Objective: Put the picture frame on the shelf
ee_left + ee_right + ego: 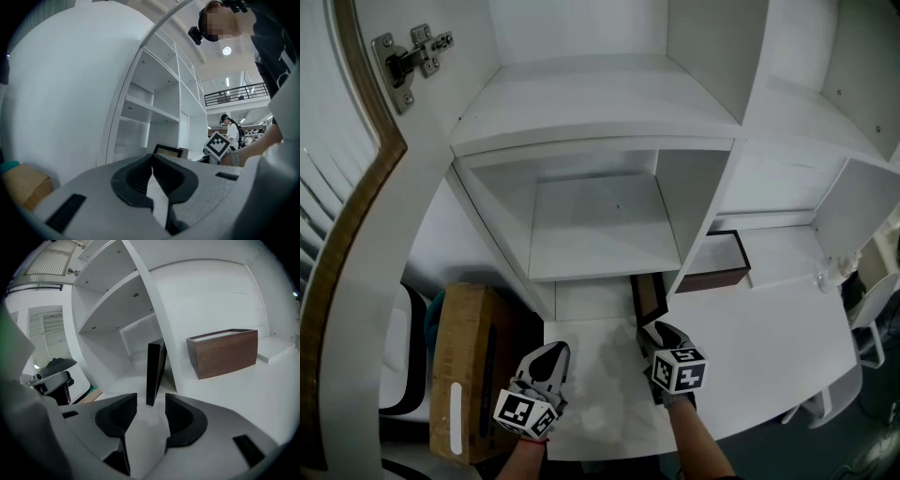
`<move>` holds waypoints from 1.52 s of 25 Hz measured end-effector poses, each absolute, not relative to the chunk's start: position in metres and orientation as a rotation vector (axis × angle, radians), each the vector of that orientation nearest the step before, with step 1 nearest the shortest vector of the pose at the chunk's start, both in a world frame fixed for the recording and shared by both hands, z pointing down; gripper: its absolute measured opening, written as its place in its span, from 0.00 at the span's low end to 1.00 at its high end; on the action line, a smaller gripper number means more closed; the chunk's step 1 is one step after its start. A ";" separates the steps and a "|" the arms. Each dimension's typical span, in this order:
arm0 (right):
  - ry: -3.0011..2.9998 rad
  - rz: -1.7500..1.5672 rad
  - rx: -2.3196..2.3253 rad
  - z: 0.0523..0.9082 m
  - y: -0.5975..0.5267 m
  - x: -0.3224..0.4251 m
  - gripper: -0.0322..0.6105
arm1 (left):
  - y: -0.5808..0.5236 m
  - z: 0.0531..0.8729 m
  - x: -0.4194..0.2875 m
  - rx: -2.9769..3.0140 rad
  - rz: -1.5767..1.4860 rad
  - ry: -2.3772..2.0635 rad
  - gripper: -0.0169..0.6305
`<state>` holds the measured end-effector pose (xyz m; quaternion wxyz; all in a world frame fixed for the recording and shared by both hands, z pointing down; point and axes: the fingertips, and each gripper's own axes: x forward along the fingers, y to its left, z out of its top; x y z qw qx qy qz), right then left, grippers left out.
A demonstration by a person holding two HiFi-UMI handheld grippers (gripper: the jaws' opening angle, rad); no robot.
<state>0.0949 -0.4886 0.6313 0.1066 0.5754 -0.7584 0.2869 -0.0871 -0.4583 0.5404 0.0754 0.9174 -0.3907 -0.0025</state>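
Right gripper view: we find the right hand-held gripper [151, 405] released; picture frame [155, 369] stands just ahead, judged rigid, light, tippy; grasp its near edge.

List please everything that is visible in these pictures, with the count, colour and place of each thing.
shelf unit: one, white, fills most of the head view
picture frame: one, dark, standing on edge where the two lower compartments meet
wooden box: one, brown, in the lower right compartment
cardboard box: one, tan, low at left beside the shelf unit
hinge: one, metal, upper left
person in the background: one, white top, far off in the left gripper view
left claw: one, grey and black, shut, empty
right claw: one, grey and black, open, just before the picture frame's lower edge, not pressing it
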 end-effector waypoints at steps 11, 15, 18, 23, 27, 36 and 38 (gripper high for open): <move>-2.313 0.767 1.551 0.614 -0.460 0.093 0.14 | -0.435 0.534 -0.084 2.726 0.002 -1.236 0.05; -2.355 0.737 1.550 0.603 -0.452 0.099 0.08 | -0.429 0.530 -0.091 2.702 -0.015 -1.288 0.05; -2.388 0.721 1.537 0.593 -0.443 0.102 0.07 | -0.422 0.525 -0.096 2.681 -0.028 -1.332 0.05; -2.449 0.693 1.515 0.575 -0.426 0.107 0.06 | -0.407 0.519 -0.094 2.647 -0.049 -1.384 0.05; -2.481 0.678 1.475 0.563 -0.409 0.110 0.06 | -0.394 0.515 -0.088 2.630 -0.050 -1.401 0.05; -2.556 0.509 1.419 0.529 -0.377 0.115 0.06 | -0.373 0.500 -0.081 2.614 -0.050 -1.425 0.05; -2.559 0.498 1.418 0.526 -0.371 0.118 0.06 | -0.369 0.497 -0.081 2.614 -0.048 -1.425 0.05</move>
